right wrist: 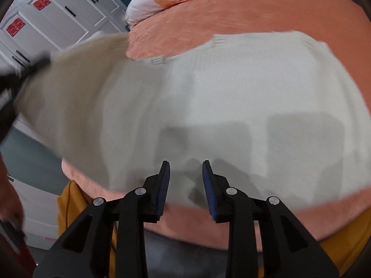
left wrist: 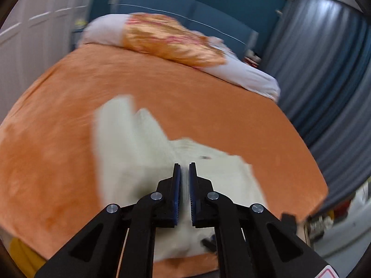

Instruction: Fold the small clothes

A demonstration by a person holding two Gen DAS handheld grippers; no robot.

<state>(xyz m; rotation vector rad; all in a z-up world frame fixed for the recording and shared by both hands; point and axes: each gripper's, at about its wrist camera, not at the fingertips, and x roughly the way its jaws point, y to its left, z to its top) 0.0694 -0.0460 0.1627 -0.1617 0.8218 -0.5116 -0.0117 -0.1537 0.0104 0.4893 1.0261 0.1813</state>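
Observation:
A small cream-white knitted garment (right wrist: 231,97) lies on the orange bedspread (right wrist: 255,23) near the bed's front edge. In the right wrist view its left part is lifted off the bed, drawn up toward the blurred left gripper at the frame's left edge. My left gripper (left wrist: 184,169) is shut on a fold of the garment (left wrist: 129,143), with cloth between the blue pads; the cloth is blurred with motion. My right gripper (right wrist: 186,166) is open and empty, just above the garment's near edge.
A pillow with an orange patterned cover (left wrist: 171,39) lies at the head of the bed. White wardrobe doors (right wrist: 53,20) stand to the left, grey-blue curtains (left wrist: 329,74) to the right. A yellow sheet (right wrist: 69,210) hangs below the bedspread's front edge.

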